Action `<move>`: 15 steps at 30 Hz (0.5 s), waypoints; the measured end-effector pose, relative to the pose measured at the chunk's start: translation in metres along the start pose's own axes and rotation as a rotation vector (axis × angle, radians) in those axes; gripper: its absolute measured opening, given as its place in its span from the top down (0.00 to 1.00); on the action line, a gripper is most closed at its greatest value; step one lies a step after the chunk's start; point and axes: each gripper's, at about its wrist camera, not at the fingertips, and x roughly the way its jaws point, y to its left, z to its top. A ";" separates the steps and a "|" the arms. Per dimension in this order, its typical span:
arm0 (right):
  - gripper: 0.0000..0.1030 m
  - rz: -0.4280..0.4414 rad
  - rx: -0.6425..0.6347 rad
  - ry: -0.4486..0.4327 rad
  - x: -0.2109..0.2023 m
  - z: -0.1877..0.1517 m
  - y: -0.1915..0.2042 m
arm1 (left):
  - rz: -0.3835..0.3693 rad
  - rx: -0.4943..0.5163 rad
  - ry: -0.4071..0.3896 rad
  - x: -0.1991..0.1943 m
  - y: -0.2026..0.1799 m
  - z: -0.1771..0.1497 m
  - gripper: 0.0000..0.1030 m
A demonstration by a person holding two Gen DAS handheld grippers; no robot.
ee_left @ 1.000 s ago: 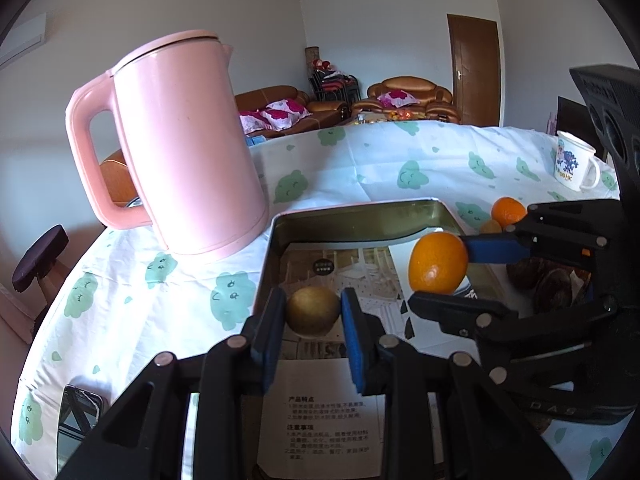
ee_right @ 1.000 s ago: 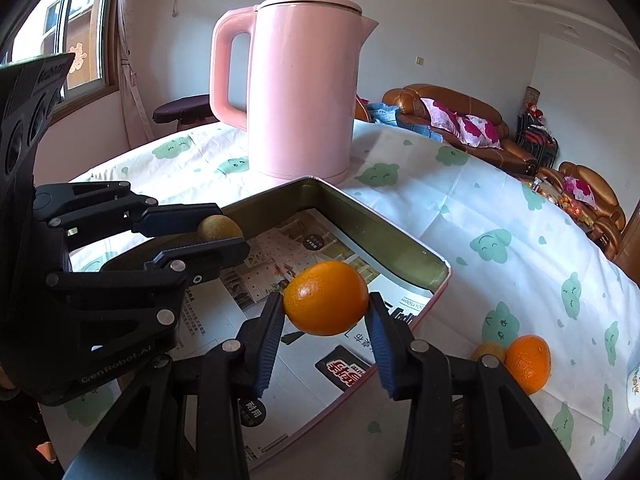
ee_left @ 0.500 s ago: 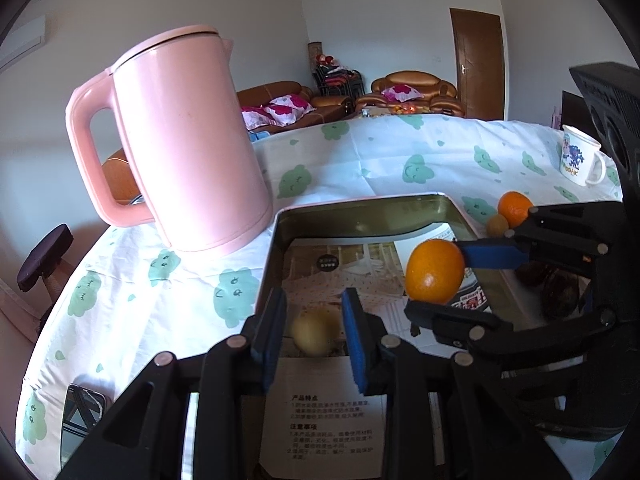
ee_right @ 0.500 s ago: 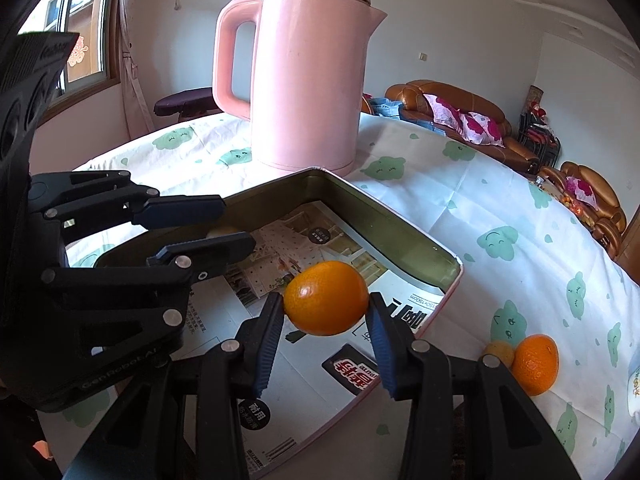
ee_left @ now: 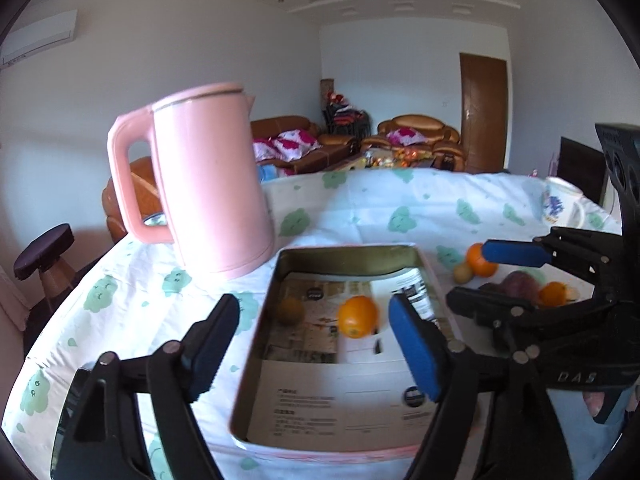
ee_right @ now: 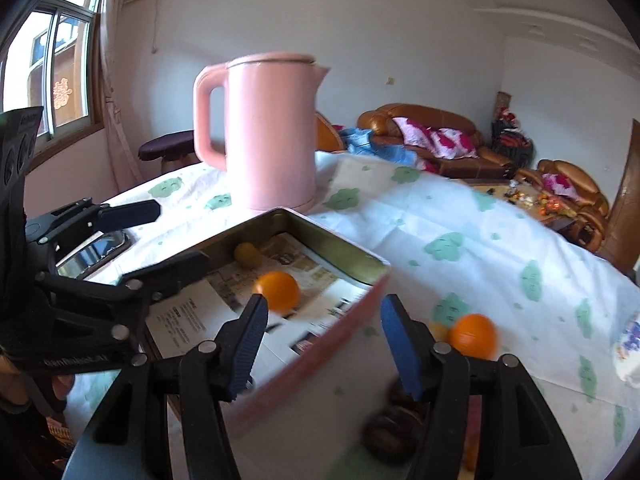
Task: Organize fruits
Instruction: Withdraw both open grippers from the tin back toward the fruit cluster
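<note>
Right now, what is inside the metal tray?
The tray holds an orange and a small brownish fruit, lying apart on printed paper sheets. The paper hides the tray floor, so anything beneath it cannot be seen.

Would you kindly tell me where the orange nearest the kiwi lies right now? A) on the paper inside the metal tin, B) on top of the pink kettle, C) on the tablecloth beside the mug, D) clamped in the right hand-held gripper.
A: the orange lies free on the printed paper inside the metal tin, right of the kiwi, with no pad touching it.
</note>
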 end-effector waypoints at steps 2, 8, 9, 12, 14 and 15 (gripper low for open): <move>0.41 -0.030 0.033 -0.011 -0.018 -0.008 -0.015 | -0.036 -0.001 -0.021 -0.008 -0.011 0.002 0.18; 0.41 -0.172 0.169 -0.024 -0.068 -0.046 -0.074 | -0.144 0.047 -0.020 -0.013 -0.061 -0.001 0.16; 0.41 -0.187 0.194 -0.022 -0.073 -0.052 -0.081 | -0.160 0.057 -0.014 -0.012 -0.069 -0.003 0.16; 0.41 -0.228 0.261 -0.008 -0.084 -0.072 -0.100 | -0.197 0.088 0.014 -0.007 -0.095 -0.008 0.16; 0.41 -0.241 0.280 0.000 -0.084 -0.082 -0.107 | -0.226 0.099 0.030 -0.005 -0.109 -0.012 0.16; 0.41 -0.244 0.288 0.009 -0.081 -0.086 -0.109 | -0.236 0.104 0.037 -0.005 -0.115 -0.013 0.16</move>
